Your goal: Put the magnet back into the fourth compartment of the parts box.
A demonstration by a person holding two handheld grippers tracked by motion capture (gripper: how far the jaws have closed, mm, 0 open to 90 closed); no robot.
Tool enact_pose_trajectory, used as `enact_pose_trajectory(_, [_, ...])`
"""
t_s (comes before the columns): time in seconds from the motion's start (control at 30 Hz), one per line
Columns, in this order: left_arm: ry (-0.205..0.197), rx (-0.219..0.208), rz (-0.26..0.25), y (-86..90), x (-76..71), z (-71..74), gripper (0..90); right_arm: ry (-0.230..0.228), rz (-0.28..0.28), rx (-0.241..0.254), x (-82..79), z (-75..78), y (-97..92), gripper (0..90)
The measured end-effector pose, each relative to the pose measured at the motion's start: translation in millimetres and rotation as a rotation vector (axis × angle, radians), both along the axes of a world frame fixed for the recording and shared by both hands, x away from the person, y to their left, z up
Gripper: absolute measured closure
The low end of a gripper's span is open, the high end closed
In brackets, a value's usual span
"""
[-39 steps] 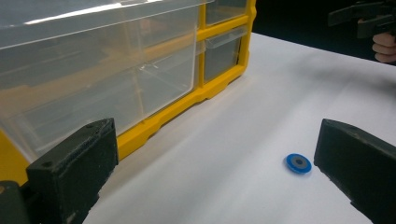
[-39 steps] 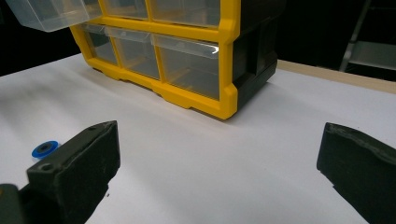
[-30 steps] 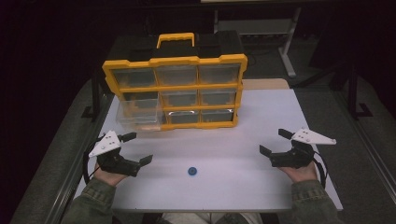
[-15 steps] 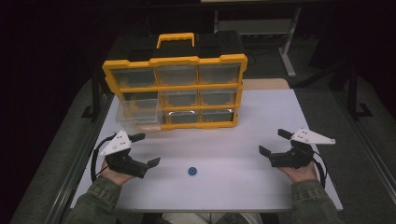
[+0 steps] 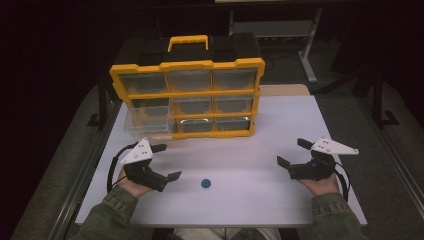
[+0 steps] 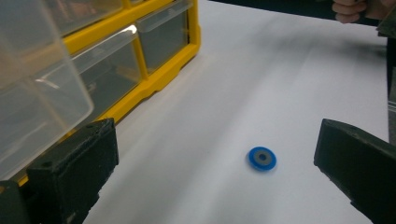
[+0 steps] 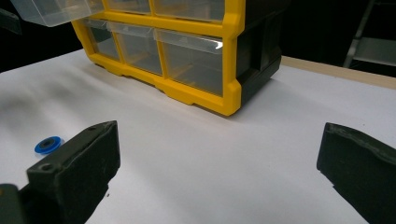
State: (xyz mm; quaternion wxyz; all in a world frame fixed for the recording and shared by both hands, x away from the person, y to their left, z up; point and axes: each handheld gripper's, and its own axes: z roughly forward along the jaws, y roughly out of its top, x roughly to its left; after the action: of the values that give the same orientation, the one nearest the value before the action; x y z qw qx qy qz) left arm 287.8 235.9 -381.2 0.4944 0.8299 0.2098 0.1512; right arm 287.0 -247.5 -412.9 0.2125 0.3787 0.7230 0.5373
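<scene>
A small blue washer (image 5: pixel 204 183) (image 6: pixel 262 158) (image 7: pixel 48 144) lies flat on the white table (image 5: pixel 280 120), near its front edge. My left gripper (image 5: pixel 169 161) (image 6: pixel 215 140) is open just left of the washer, and its jaws point toward it without touching. At the right side of the table my right gripper (image 5: pixel 291 152) (image 7: pixel 219 140) is open and holds nothing. A yellow organizer (image 5: pixel 190 97) (image 7: pixel 187 46) with clear drawers stands upright at the back. Its left middle drawer (image 5: pixel 147 120) (image 6: pixel 32 93) is pulled out and looks empty.
The organizer has a yellow handle (image 5: pixel 187 41) on top and black sides. A wooden strip (image 5: pixel 282 90) runs along the table's far right edge. Dark floor and metal frame legs (image 5: pixel 307 55) surround the table.
My left gripper has moved right and slightly forward, toward the blue washer. The right gripper, the washer and the organizer have stayed in place.
</scene>
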Motion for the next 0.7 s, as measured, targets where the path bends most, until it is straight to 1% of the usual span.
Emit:
enact_pose_trajectory(0.1, [0.002,0.005,-0.021,-7.0,1.4,1.0,0.0,0.002,0.003,-0.004,-0.1,-0.3,0.8,0.0])
enact_pose_trajectory(0.17, [0.005,0.009,-0.023,-8.7,2.0,1.1,0.0,0.002,0.003,-0.006,-0.2,-0.3,0.9,0.0])
enact_pose_trajectory(0.23, [0.017,0.022,-0.036,-14.7,4.1,1.0,0.0,0.001,0.004,-0.008,-0.2,-0.3,0.9,0.0])
enact_pose_trajectory(0.3, [0.019,0.024,-0.039,-16.6,4.3,1.0,0.0,0.001,0.004,-0.008,-0.2,-0.3,0.9,0.0])
enact_pose_trajectory(0.5, [0.034,0.052,-0.084,-33.4,7.7,0.5,0.0,0.002,0.004,-0.008,-0.1,-0.3,0.7,0.0])
enact_pose_trajectory(0.7, [0.047,0.079,-0.113,-42.0,7.8,-1.9,0.0,0.002,0.003,-0.008,-0.2,-0.4,0.5,0.0])
